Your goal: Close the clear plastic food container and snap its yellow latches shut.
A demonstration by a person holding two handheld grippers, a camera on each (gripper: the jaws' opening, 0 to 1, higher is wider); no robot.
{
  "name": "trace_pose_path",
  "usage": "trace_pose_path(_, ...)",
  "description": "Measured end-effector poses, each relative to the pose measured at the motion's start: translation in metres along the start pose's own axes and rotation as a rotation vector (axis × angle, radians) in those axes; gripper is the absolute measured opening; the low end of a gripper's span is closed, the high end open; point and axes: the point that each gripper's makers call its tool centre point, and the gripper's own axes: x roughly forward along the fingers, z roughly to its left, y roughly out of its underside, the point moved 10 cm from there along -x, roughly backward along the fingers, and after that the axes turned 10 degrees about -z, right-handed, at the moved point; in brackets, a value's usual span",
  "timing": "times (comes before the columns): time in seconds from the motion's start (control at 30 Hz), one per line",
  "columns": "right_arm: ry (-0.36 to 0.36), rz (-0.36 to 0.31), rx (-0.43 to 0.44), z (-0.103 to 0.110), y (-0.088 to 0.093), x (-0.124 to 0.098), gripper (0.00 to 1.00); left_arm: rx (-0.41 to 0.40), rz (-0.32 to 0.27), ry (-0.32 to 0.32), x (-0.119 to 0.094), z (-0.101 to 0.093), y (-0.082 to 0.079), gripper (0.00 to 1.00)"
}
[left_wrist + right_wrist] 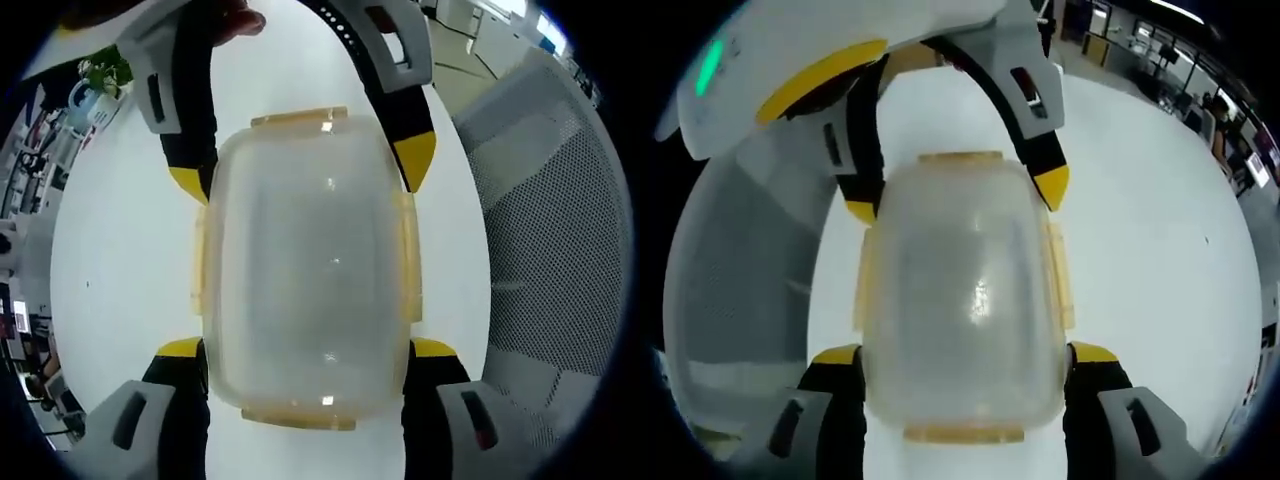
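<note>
Left gripper view: clear food container (305, 270), lid on, lay on the white desk (120, 250); left hand-held gripper (305, 352) spread wide, jaws touching both sides of its near end, right hand-held gripper (305, 170) likewise at the far end. Right gripper view: same container (965, 300), yellow latches (1058, 275) along its edges, between the right hand-held gripper's (965, 355) wide jaws; left hand-held gripper (958, 195) opposite.

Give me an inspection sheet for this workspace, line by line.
Surface: white table, bare where visible.
Job's things: clear plastic food container, lid on; yellow latches on its edges, whether snapped cannot be told.
Clutter: nothing seen.
Grippers: left gripper and right gripper each straddle the container, jaws beside its sides; contact cannot be told.
Cables: nothing seen.
Surroundings: grey mesh chair beside the table; office room with desks behind.
</note>
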Motion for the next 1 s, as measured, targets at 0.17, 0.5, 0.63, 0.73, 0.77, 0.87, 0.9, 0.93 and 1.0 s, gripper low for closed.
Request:
trace_pose_path(0.17,0.005,0.0,0.007,0.001,-0.009,0.006,0.82,0.012,0.01,0.004,-0.004,0.001,0.01,0.8)
trace_pose_path(0.5,-0.004,0.012,-0.008,0.002,-0.028,0.018,0.82,-0.01,0.001,-0.003,-0.012,-0.003,0.031,0.8)
trace_pose_path(0.63,-0.001,0.005,-0.002,0.003,-0.035,0.023,0.82,0.0,0.012,-0.001,-0.015,-0.002,0.037,0.8)
trace_pose_path(0.73,0.003,0.008,-0.001,0.003,-0.035,0.023,0.82,0.001,0.006,-0.001,-0.015,-0.002,0.039,0.8)
trace_pose_path(0.77,0.003,0.007,-0.001,0.003,-0.034,0.023,0.82,0.0,0.003,-0.002,-0.015,-0.003,0.039,0.8)
trace_pose_path(0.87,0.005,0.002,0.0,0.004,-0.034,0.022,0.82,0.0,0.0,-0.003,-0.015,-0.002,0.039,0.8)
trace_pose_path(0.9,0.004,0.003,0.0,0.004,-0.034,0.022,0.82,0.0,0.0,-0.003,-0.015,-0.003,0.039,0.8)
trace_pose_path(0.93,0.003,0.004,0.0,0.003,-0.034,0.023,0.82,-0.001,-0.001,-0.004,-0.015,-0.003,0.039,0.8)
trace_pose_path(1.0,-0.001,0.01,-0.001,0.003,-0.035,0.023,0.82,-0.004,-0.005,-0.004,-0.015,-0.002,0.039,0.8)
